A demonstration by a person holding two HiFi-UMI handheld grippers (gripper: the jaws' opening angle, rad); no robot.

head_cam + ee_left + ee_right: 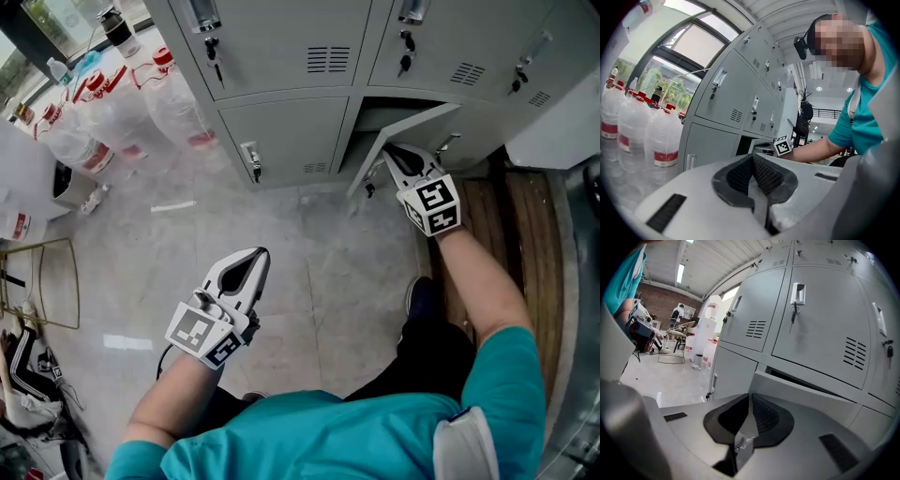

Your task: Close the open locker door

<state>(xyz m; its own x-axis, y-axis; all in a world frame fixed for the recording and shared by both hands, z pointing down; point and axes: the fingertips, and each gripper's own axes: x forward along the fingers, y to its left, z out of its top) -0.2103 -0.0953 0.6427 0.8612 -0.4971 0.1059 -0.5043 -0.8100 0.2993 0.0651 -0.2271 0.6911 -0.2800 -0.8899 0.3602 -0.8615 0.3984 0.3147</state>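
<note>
In the head view, the locker door [412, 127] in the bottom row stands ajar, swung out from its dark compartment, so the closing is not yet done. Your right gripper [398, 157] is at the door's outer side, though I cannot tell whether it touches. Your left gripper [255, 261] hangs well back from the door, over the floor.

In the left gripper view, its jaws are pressed together on nothing, and the door is far ahead.

In the right gripper view, these jaws also meet, empty, with the door's panel just beyond their tips. What's left, I judge, is pushing the door flush.
</note>
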